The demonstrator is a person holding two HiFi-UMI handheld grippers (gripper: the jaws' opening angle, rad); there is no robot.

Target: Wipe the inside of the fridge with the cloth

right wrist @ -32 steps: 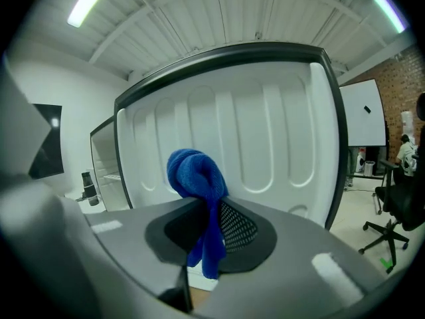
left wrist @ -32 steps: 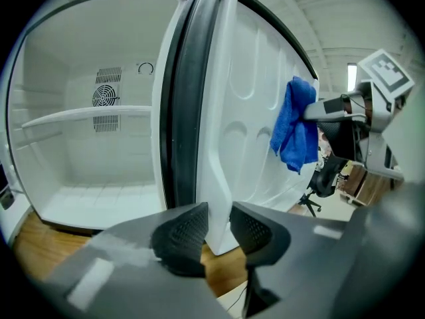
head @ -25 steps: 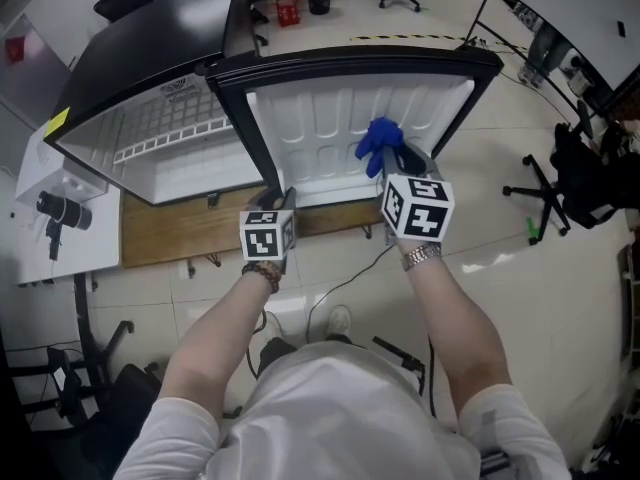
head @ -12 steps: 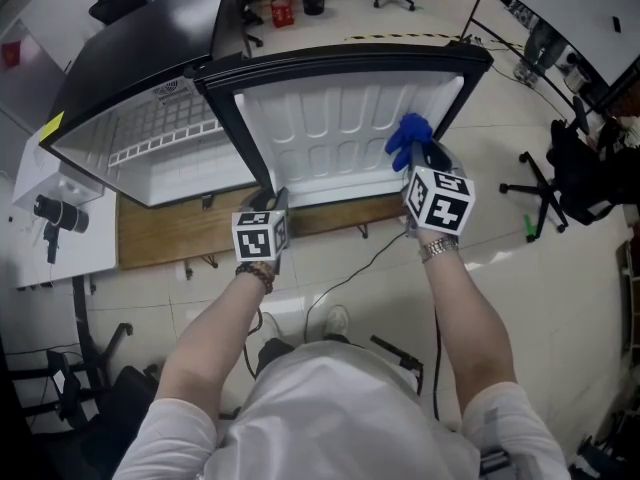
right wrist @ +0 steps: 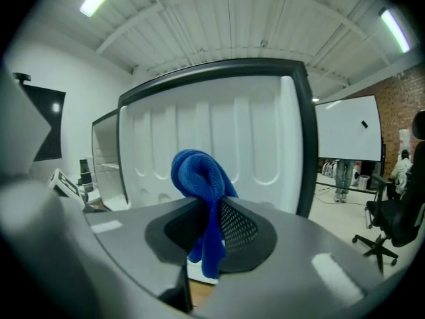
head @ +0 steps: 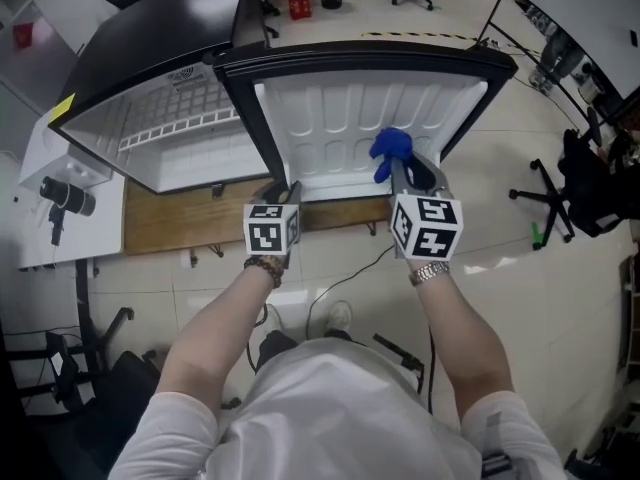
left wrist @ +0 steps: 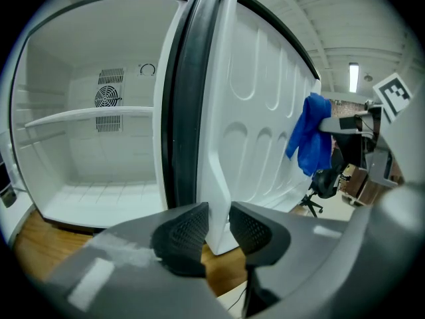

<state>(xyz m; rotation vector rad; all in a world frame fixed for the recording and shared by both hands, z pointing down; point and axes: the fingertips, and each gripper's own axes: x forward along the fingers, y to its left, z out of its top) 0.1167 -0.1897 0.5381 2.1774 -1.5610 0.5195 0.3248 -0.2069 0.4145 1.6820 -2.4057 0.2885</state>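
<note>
The small black fridge stands on a wooden board with its door (head: pixel 330 118) swung open, white inner liner facing me. Left of the door, the white fridge cavity (head: pixel 170 133) shows a shelf (left wrist: pixel 86 115). My left gripper (head: pixel 278 196) is shut on the door's lower edge (left wrist: pixel 219 178), its pads on either side of the white liner. My right gripper (head: pixel 405 173) is shut on a blue cloth (head: pixel 388 150). The cloth (right wrist: pixel 199 178) bunches above the jaws and rests against the door's liner (right wrist: pixel 219 131), right of its middle. The cloth (left wrist: pixel 309 138) also shows in the left gripper view.
A wooden board (head: pixel 170 223) lies under the fridge. A white table with a black camera (head: pixel 60 198) stands at the left. An office chair (head: pixel 560 198) is at the right. A cable (head: pixel 340 288) runs across the floor near my feet.
The right gripper swept the cloth rightward along the door liner, then back left to about where it began. The left gripper kept its hold on the door edge.
</note>
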